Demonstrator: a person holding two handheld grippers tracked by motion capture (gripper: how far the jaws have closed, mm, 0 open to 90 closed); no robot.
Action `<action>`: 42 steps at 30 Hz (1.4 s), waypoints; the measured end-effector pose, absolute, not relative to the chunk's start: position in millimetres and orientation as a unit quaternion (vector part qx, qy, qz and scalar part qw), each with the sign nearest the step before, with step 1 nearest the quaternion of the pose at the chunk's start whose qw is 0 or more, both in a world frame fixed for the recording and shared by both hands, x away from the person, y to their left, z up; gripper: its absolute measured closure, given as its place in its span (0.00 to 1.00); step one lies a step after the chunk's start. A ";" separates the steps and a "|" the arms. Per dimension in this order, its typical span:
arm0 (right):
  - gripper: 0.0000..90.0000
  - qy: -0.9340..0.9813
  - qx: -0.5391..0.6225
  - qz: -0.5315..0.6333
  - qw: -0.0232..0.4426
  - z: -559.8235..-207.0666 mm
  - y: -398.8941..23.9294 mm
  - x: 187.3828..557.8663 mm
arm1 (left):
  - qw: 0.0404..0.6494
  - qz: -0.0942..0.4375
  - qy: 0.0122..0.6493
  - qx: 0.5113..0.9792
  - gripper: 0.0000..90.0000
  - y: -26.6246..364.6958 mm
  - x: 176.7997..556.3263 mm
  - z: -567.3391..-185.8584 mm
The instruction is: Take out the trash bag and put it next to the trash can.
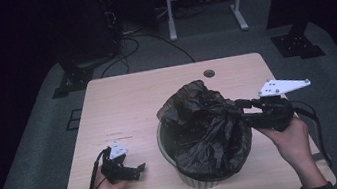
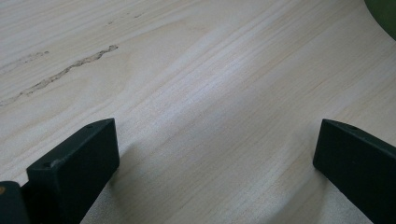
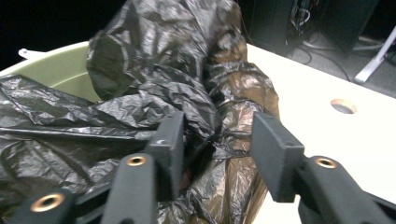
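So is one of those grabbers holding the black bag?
No. The right gripper is open around a fold of the black bag without pinching it. The left gripper is open over bare table.

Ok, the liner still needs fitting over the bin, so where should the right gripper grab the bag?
Probably the bunched fold of the bag hanging over the bin rim, approached from the right, level. That ridge lies between the right gripper's parted jaws; flat film elsewhere offers little to pinch.
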State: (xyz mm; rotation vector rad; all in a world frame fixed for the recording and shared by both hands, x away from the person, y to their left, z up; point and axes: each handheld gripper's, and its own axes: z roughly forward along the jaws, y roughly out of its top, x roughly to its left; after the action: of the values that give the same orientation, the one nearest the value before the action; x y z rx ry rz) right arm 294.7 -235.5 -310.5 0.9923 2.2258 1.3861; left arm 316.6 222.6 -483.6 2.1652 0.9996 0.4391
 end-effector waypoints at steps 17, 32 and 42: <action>0.65 0.785 0.373 0.478 0.130 -326.6 -228.0 305.6 | 0.351 0.170 0.386 0.836 0.00 222.6 316.6 -483.6; 0.88 0.760 0.363 0.507 0.181 -318.2 -232.2 298.5 | 0.351 0.170 0.386 0.836 0.00 222.7 316.7 -483.7; 1.00 0.748 0.363 0.525 0.182 -316.8 -233.0 298.7 | 0.351 0.170 0.386 0.836 0.00 222.6 316.7 -483.7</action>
State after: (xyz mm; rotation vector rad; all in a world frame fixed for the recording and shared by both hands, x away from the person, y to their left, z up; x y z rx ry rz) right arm 298.7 -233.0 -316.8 1.0250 2.1109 1.4819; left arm 316.7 222.6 -483.7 2.1651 0.9987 0.4407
